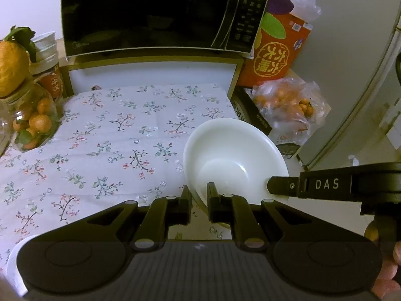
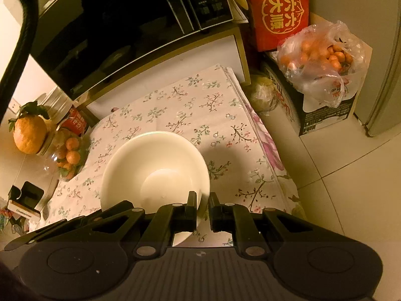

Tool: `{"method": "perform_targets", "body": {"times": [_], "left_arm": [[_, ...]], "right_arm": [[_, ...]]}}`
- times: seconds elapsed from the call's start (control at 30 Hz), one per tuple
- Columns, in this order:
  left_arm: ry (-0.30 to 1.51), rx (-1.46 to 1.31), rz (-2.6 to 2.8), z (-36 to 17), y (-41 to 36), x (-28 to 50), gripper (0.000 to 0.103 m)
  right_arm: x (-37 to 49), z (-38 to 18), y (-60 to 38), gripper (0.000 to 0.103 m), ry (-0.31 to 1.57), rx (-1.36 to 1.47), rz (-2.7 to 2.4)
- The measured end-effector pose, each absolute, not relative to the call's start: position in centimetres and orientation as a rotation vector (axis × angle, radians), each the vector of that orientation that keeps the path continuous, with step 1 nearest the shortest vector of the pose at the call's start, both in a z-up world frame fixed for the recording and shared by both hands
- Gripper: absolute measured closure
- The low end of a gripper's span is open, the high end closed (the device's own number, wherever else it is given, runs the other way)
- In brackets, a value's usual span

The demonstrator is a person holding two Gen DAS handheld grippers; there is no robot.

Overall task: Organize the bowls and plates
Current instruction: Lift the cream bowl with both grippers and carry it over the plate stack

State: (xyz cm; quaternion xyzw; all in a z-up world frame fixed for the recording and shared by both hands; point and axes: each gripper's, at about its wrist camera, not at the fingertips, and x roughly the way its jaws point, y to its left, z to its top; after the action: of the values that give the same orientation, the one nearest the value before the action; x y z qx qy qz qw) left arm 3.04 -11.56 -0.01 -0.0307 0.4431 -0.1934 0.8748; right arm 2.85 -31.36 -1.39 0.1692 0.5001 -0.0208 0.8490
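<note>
White ceramic bowl point(image 1: 235, 158), both my grippers pinching its rim, over the floral tablecloth point(image 1: 112, 138).
Left wrist view: left gripper point(image 1: 199, 195) has its jaws narrowed on the near rim, bowl tilted beside the table's right edge; right gripper point(image 1: 280, 184) bites the right side, sharing the weight. Right wrist view: right gripper point(image 2: 202, 202) clamps the bowl point(image 2: 155, 168) rim, jaws narrow, likely carrying it for stacking; microwave point(image 2: 125, 25) behind.

Left tongs point(image 1: 199, 195) angled steeply down, jaws nearly together and clamped on a rim; right tongs point(image 2: 202, 200) tilted down likewise, pinched tight on the opposite edge, fingertips point(image 1: 391, 268) glimpsed lower right.
</note>
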Motion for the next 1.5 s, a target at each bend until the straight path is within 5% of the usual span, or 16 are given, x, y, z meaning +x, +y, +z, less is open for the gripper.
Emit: {"method": "perform_targets", "body": {"times": [1.5], "left_arm": [[0.884, -0.100, -0.411, 2.5, -6.1, -5.4, 0.092]], "right_arm": [[-5.8, 2.6, -26.1, 0.092, 1.005, 0.202, 0.161]]}}
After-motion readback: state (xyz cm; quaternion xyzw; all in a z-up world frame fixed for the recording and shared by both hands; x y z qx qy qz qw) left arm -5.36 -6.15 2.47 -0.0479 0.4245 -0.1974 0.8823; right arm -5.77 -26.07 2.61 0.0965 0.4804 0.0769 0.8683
